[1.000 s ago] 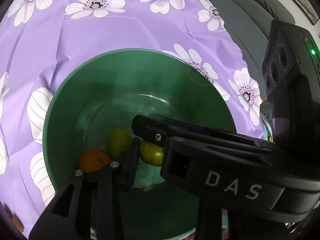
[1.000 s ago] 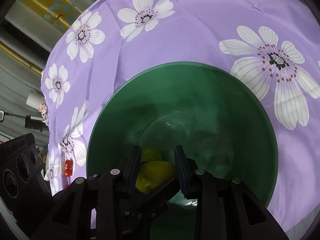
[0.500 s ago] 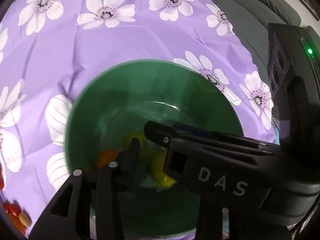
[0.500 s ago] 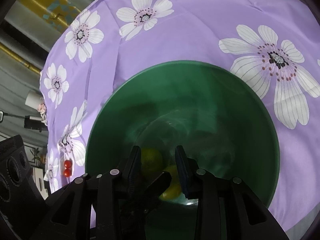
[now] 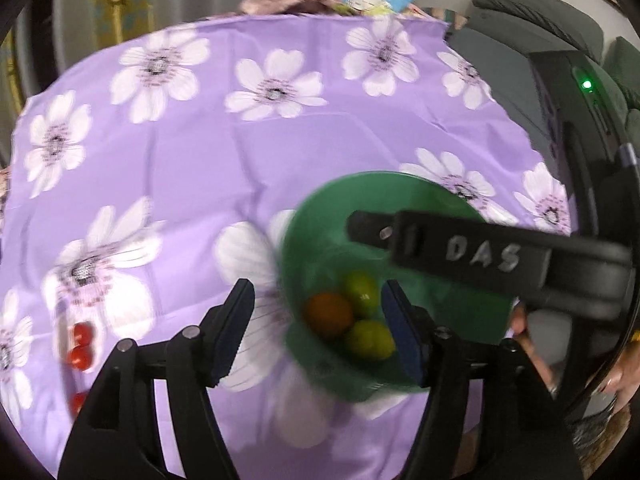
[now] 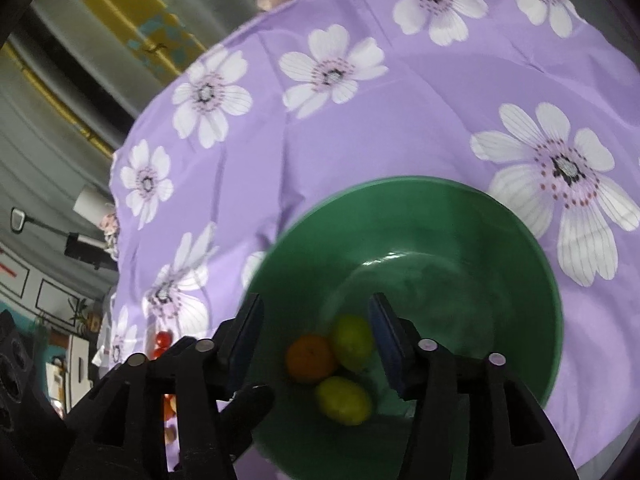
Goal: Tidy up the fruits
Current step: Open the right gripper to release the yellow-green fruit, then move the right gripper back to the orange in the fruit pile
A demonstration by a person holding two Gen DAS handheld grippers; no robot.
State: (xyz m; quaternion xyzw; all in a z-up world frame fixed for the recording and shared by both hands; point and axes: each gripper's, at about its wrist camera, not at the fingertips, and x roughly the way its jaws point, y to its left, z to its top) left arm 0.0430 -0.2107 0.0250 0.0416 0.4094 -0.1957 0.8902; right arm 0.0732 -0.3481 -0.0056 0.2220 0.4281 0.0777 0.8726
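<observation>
Nearest me, my left claw [image 5: 316,328] is opening wide with nothing between its jaws, and my right claw [image 6: 316,340] is opening too, also empty; both hang above the round green plastic bowl [image 6: 520,240], my landmark here.

Inside the bowl, at its bottom, lie three fruits touching one another: a small round orange citrus fruit [image 6: 310,358] on the left, a yellow-green lime-like fruit [image 6: 352,342] just beyond it, and a second yellow-green fruit [image 6: 344,399] on the near side. I judge them light, firm and smooth-skinned, apt to roll on the slick curved floor of the bowl. I would take one across its middle with the pads square on, gently, since it could squirt out of a skewed pinch.

Left of the bowl, on the purple cloth with white flowers [image 5: 192,168] that covers the bench, sit a few small red round fruits [image 5: 80,346], probably cherry tomatoes; they look soft and easily crushed.

The left view is smeared by motion, so the red fruits' number and shape are unclear. The bowl's near rim is hidden behind my claws, and the far bench edge shows only a blurred heap of cloth.
</observation>
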